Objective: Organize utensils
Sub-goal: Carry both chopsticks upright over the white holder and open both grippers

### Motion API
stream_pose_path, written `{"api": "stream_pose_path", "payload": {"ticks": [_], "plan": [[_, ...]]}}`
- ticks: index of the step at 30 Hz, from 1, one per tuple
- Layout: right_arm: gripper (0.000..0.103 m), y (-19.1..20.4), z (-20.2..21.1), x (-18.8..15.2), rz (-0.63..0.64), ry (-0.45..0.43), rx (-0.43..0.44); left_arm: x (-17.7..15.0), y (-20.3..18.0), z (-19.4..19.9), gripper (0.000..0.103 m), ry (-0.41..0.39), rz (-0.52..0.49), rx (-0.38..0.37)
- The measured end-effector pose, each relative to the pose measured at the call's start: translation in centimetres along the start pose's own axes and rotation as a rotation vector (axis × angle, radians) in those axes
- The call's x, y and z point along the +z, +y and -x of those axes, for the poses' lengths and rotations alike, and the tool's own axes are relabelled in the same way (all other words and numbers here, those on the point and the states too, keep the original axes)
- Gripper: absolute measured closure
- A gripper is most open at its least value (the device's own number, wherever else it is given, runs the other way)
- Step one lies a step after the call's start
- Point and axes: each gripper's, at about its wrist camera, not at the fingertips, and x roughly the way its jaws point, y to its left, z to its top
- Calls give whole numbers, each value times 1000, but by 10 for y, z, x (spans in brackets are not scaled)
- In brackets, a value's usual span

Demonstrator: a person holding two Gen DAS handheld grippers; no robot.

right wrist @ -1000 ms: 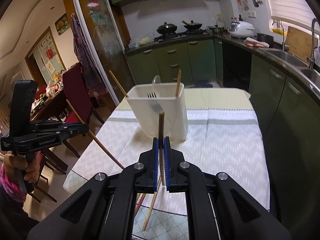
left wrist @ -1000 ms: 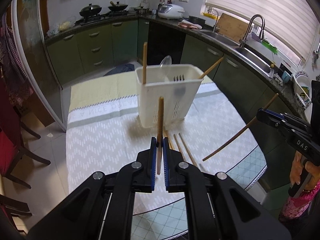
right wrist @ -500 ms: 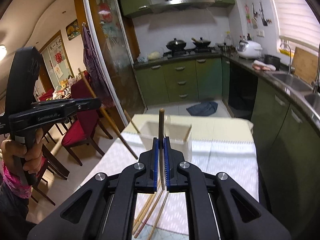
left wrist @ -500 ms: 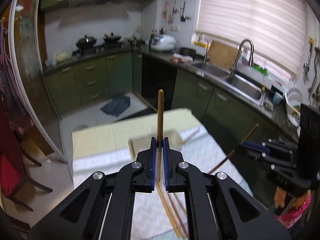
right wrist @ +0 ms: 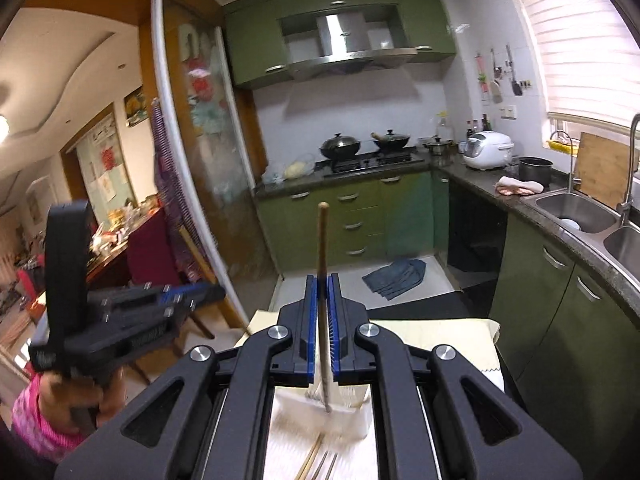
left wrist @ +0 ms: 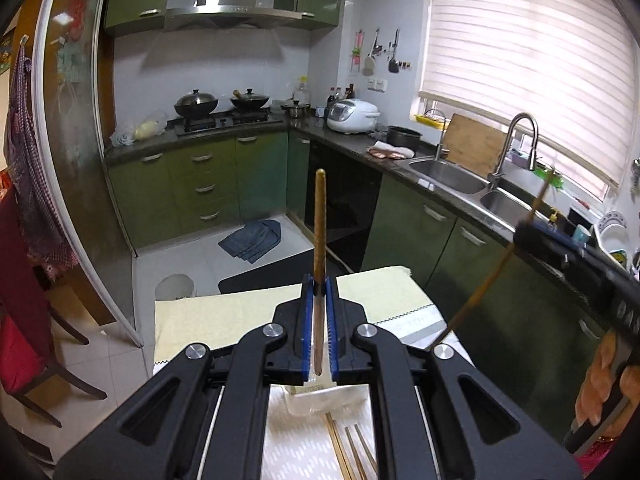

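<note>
So both chopsticks have been lifted way up over the last second. One chopstick [left wrist: 319, 240] is clamped upright in the left gripper [left wrist: 319, 296], the other chopstick [right wrist: 322, 264] pinched in the right gripper [right wrist: 321, 296]. The white holder [right wrist: 340, 412] is now seen directly below instead of ahead, so a drop-in looks lined up. More chopsticks [left wrist: 348, 452] are left on the table.

a brown wooden chopstick [left wrist: 319, 240] stands nearly upright, clamped between blue pads. a second chopstick [right wrist: 322, 280], thinner and paler, stands upright the same way in the right view. below them sits a white plastic utensil holder [right wrist: 340, 416] on a patterned tablecloth; fork tines show inside it. more loose chopsticks [left wrist: 348, 452] lie flat on the cloth just in front of the holder.
</note>
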Motion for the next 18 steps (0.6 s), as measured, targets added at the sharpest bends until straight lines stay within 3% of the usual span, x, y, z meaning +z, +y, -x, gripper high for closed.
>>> {"api": "stream_pose_path", "payload": {"ticks": [4,10,18], "plan": [[97,-14,-39,-1,-28,23,-36,-8,5,-24,97,25,6,13],[97,-22,-87,-24,-23,125,-59,-20,11,-44,97,80,4,27],[94,-22,-94,-32,-11,141,-70,-27,9,-41,94,99,-13,39]]}}
